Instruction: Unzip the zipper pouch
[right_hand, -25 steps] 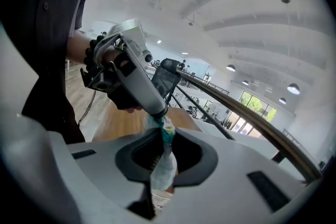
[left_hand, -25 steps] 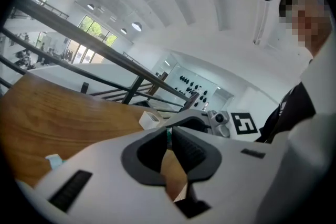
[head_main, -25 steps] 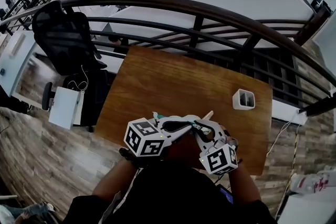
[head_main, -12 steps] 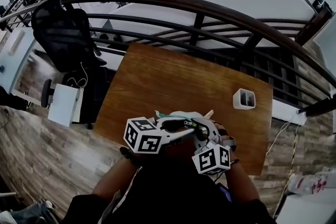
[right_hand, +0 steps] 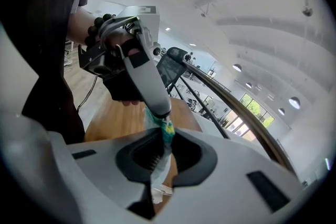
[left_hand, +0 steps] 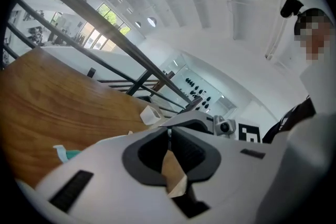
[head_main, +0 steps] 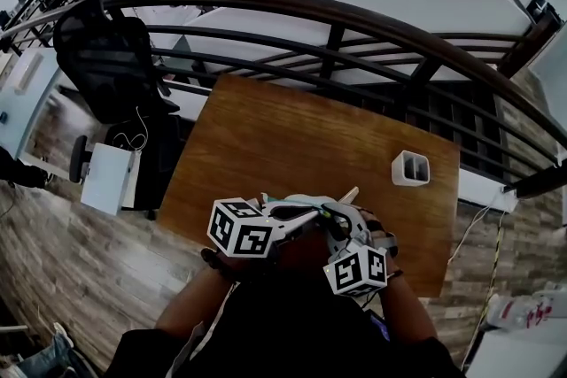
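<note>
Since a second earlier my right gripper (head_main: 335, 217) had rolled, bringing its marker cube (head_main: 356, 268) nearer my left gripper (head_main: 312, 217). The left fingers (left_hand: 202, 152) had just been closing and ended clenched on a tan strip of the zipper pouch (head_main: 297, 202). That pouch, white with teal trim, hung in the air between both grippers, above the near edge of the desk (head_main: 292, 128). My right fingers (right_hand: 142, 157) were clamped on its white fabric just under the teal edge, while the left gripper's tip pinched that same edge from above. A white container (head_main: 410, 166) stood well apart toward the desk's far right side, before the dark railing (head_main: 354, 18).
</note>
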Demonstrator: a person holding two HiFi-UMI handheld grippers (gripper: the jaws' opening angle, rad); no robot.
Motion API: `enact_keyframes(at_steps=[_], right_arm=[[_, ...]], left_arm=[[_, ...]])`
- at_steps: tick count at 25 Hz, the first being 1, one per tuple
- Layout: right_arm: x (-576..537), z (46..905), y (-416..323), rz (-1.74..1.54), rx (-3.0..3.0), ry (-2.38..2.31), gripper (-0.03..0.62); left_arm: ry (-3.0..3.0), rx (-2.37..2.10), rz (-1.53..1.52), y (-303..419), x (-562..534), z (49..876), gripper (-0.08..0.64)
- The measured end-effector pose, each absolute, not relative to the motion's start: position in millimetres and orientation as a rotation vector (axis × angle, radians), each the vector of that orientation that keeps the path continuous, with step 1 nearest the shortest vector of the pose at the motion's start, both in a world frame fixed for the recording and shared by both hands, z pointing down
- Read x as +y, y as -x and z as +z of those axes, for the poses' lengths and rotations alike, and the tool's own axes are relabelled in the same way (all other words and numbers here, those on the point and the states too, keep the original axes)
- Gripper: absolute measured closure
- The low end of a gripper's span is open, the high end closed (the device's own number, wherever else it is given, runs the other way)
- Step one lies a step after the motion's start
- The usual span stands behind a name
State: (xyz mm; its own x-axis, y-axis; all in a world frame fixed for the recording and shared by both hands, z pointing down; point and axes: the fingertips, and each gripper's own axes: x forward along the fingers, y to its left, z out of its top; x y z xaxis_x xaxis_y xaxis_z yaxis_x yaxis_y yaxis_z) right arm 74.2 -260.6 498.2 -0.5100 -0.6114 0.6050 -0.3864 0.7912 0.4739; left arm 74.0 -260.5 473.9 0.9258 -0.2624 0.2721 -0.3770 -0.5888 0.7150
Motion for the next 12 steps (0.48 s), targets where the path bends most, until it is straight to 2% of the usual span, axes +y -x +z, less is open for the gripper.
enact_keyframes(at_steps=[12], right_arm=[[-260.8, 493.9, -86.1, -0.206, -2.257, -0.785, 0.565]], left_arm=[[-2.242, -0.572, 0.249, -61.1, -271.9, 483.0, 0.545]])
